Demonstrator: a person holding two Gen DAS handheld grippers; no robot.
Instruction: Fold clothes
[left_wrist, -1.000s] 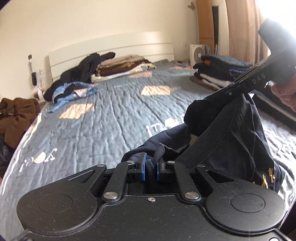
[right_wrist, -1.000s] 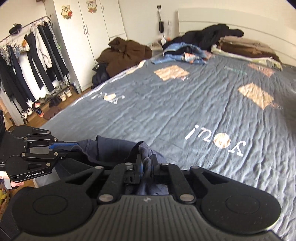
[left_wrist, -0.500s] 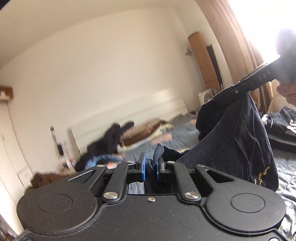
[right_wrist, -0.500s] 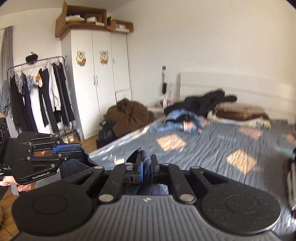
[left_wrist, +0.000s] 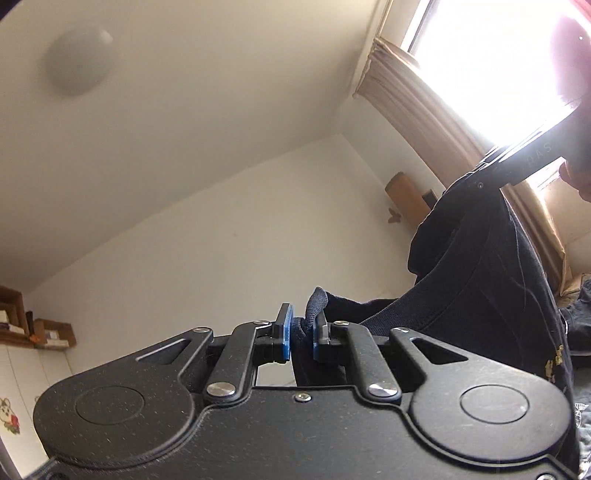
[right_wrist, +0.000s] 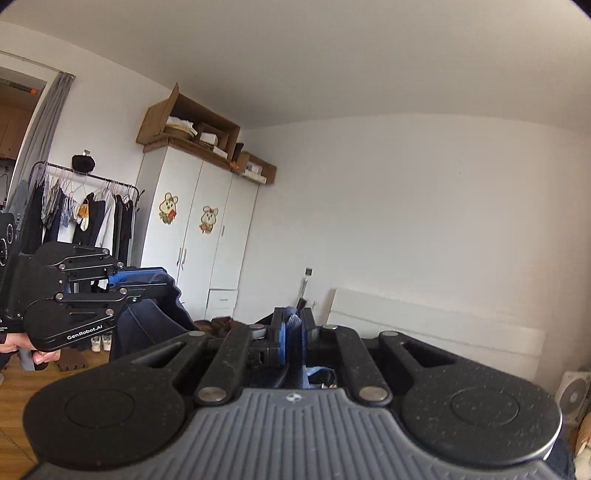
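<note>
A dark navy garment (left_wrist: 491, 280) with small gold marks near its hem hangs in the air between both grippers. My left gripper (left_wrist: 301, 332) is shut on one edge of it, the cloth pinched between the blue pads. In the left wrist view the right gripper (left_wrist: 484, 166) holds the other end high up near the window. My right gripper (right_wrist: 294, 332) is shut on a fold of the navy garment (right_wrist: 295, 343). The left gripper (right_wrist: 162, 282) shows at the left of the right wrist view, with the cloth drooping under it.
A white wardrobe (right_wrist: 199, 251) with boxes on top stands ahead, a clothes rack (right_wrist: 81, 214) to its left. The white headboard (right_wrist: 424, 332) lies low at the right, a fan (right_wrist: 574, 395) at the far right. A curtain (left_wrist: 436, 122) frames the bright window.
Both grippers have risen and tilted upward with the garment. The bed has dropped out of view; walls and ceiling now fill both views. The garment hangs clear of the bed.
</note>
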